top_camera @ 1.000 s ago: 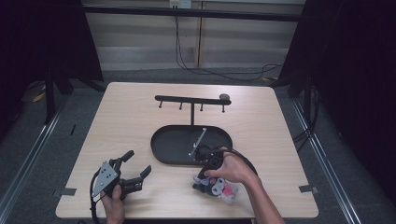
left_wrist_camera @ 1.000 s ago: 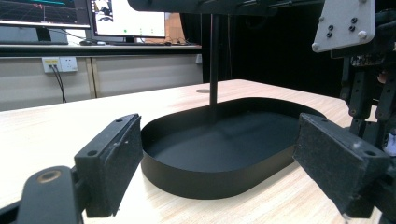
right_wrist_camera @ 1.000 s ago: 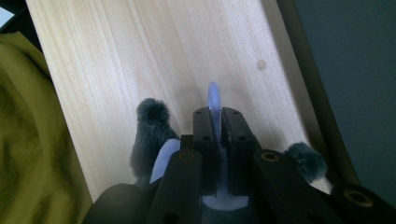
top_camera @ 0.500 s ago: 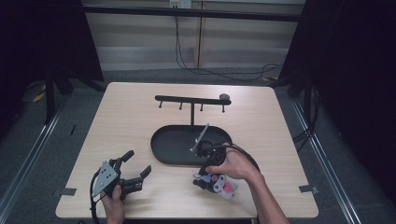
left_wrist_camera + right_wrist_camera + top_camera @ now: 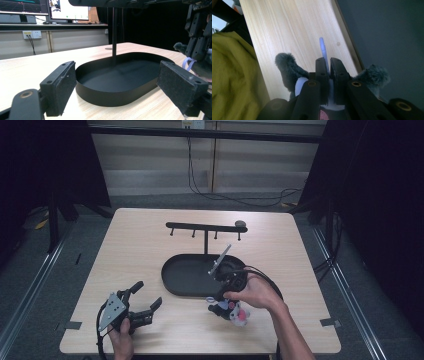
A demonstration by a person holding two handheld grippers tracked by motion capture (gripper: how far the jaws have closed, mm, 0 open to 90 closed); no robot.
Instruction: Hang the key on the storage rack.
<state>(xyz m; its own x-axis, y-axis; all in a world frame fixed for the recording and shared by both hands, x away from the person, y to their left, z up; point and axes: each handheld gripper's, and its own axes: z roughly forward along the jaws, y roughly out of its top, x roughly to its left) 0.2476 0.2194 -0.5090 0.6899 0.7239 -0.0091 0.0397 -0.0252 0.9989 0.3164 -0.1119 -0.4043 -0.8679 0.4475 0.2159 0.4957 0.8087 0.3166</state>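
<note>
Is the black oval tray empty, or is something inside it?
Empty. In the left gripper view the black oval tray has a bare floor apart from its stand post; the plush toy lies outside on the table.

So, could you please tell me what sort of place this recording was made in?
Probably a lab or recording workspace: a wooden table ringed by dark curtains, computer monitors on a bench behind, and cables trailing across the floor.

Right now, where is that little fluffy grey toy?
In the high view the plush toy lies near the table's front edge, just in front of the black tray, with the right gripper shut on its pale loop.
</note>
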